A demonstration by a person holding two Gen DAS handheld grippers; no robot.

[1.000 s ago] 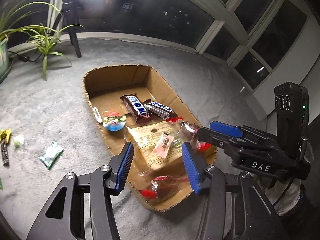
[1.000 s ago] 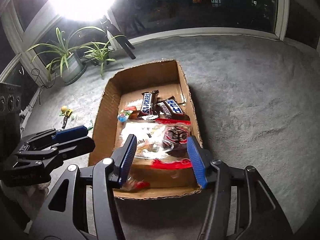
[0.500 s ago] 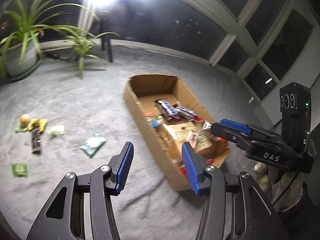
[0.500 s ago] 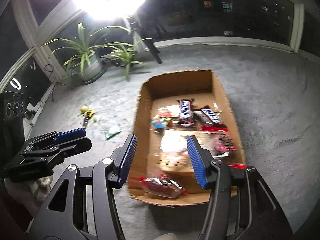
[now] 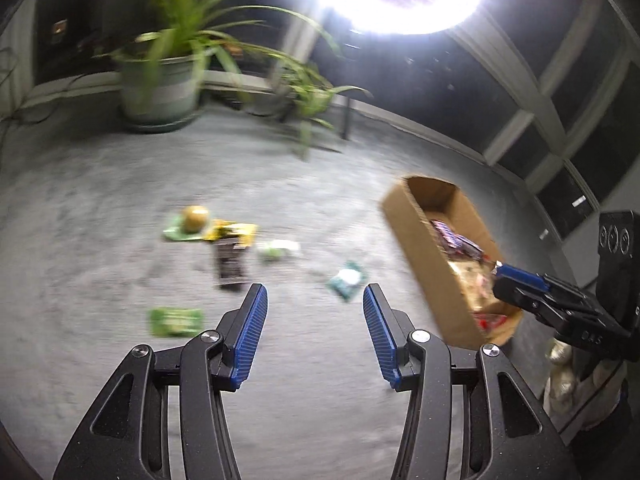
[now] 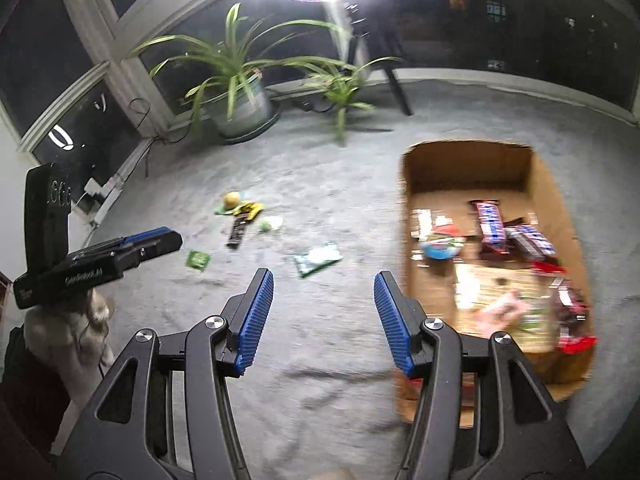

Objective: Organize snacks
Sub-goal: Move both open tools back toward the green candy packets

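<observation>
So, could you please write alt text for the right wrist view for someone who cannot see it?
An open, empty right hand-held gripper hangs over grey carpet beside a cardboard box holding snacks. More loose snacks, including a green-and-white packet, lie on the carpet towards a potted plant. The left hand-held gripper shows at the left edge.

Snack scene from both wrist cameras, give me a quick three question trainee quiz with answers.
1. True or false: both grippers are empty.
2. Where do the Snickers bars lie: A on the carpet, B in the cardboard box, C by the plant pot?
3. Which loose snack lies closest to the box?

Key:
1. True: left gripper and right gripper stand open, holding nothing.
2. B: Snickers bars lie in the cardboard box.
3. The green and white packet.
</observation>
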